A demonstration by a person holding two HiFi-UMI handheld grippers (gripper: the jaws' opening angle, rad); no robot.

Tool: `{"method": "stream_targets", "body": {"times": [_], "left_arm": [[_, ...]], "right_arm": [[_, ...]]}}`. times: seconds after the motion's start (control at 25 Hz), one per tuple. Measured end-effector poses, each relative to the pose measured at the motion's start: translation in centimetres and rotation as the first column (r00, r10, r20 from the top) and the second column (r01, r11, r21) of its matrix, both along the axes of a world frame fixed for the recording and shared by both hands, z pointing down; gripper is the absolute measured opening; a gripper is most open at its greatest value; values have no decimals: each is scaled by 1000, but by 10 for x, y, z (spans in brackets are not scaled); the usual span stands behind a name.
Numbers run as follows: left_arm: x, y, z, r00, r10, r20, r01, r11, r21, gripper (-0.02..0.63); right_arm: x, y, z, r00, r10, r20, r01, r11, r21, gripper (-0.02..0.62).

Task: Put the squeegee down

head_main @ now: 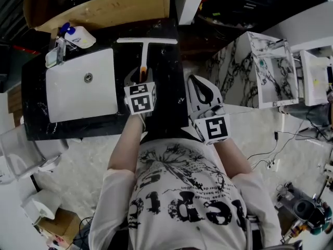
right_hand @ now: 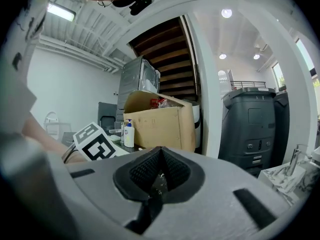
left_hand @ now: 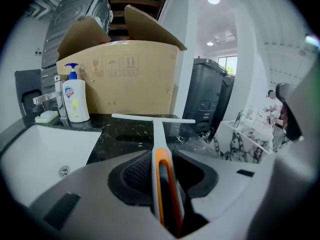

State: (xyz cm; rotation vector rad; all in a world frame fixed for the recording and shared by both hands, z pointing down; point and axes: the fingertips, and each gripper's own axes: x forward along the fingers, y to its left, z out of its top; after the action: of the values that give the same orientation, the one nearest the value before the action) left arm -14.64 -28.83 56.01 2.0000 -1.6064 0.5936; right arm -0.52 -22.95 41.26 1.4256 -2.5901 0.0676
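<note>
Head view: the left gripper [head_main: 139, 79] holds the squeegee [head_main: 145, 48] out over the black counter [head_main: 169, 92], next to the white sink [head_main: 78, 87]. The long blade points away from the person, so it can go down flat on the dark top. The right gripper [head_main: 200, 90] waits just beside it, near the counter's edge, with no job right now.

Left gripper view: the jaws squeeze the orange handle [left_hand: 163, 184] from both sides, so the squeegee cannot slip. The blade is low over the counter. I cannot tell if it touches yet. A soap bottle [left_hand: 75, 99] and a cardboard box [left_hand: 117, 76] stand behind it, out of the way.

Right gripper view: the jaws are pressed together with nothing between them. This gripper looks out over the counter toward the box, away from the squeegee.
</note>
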Motion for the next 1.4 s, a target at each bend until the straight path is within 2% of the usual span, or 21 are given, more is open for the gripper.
{"method": "stream_targets", "body": {"times": [0.28, 0.4, 0.52, 0.64, 0.72, 0.76, 0.84, 0.92, 1.08, 1.28, 1.4], "left_arm": [[-8, -1, 18, 998, -57, 2, 57, 994, -90, 127], [-8, -1, 21, 997, -72, 13, 72, 993, -94, 127], [-12, -5, 26, 995, -81, 51, 86, 992, -94, 127], [-11, -7, 32, 995, -80, 65, 88, 987, -133, 127], [-8, -6, 32, 996, -70, 49, 76, 985, -152, 129], [-5, -4, 30, 998, -58, 31, 62, 985, -159, 135], [3, 0, 27, 1000, -24, -8, 23, 985, -171, 196], [6, 2, 24, 1000, 1, -12, -3, 985, -173, 230], [4, 10, 7, 1000, 12, -11, -13, 991, -134, 238], [-1, 18, -39, 1000, 27, 0, -27, 1000, 11, 223], [-5, 23, -71, 999, 36, 10, -37, 994, 99, 85]], "right_arm": [[7, -3, 10, 999, 18, -38, -20, 999, -40, -8], [8, -3, 9, 999, 28, -17, -29, 999, -39, -8], [11, -2, 13, 999, 31, -45, -33, 998, -57, -8], [12, -1, 13, 999, 32, -27, -33, 999, -34, -8], [11, 1, 12, 999, 34, -8, -34, 999, -25, -8], [11, 3, 11, 999, 35, -3, -35, 999, -28, -8], [11, 6, 8, 999, 35, 2, -35, 999, -27, -8], [12, 8, 5, 999, 36, 2, -36, 999, -17, -8], [12, 12, 1, 999, 44, 11, -44, 999, -13, -8], [15, 15, -11, 998, 52, 24, -52, 999, 14, -8], [15, 18, -21, 998, 51, 38, -52, 998, 25, -8]]}}
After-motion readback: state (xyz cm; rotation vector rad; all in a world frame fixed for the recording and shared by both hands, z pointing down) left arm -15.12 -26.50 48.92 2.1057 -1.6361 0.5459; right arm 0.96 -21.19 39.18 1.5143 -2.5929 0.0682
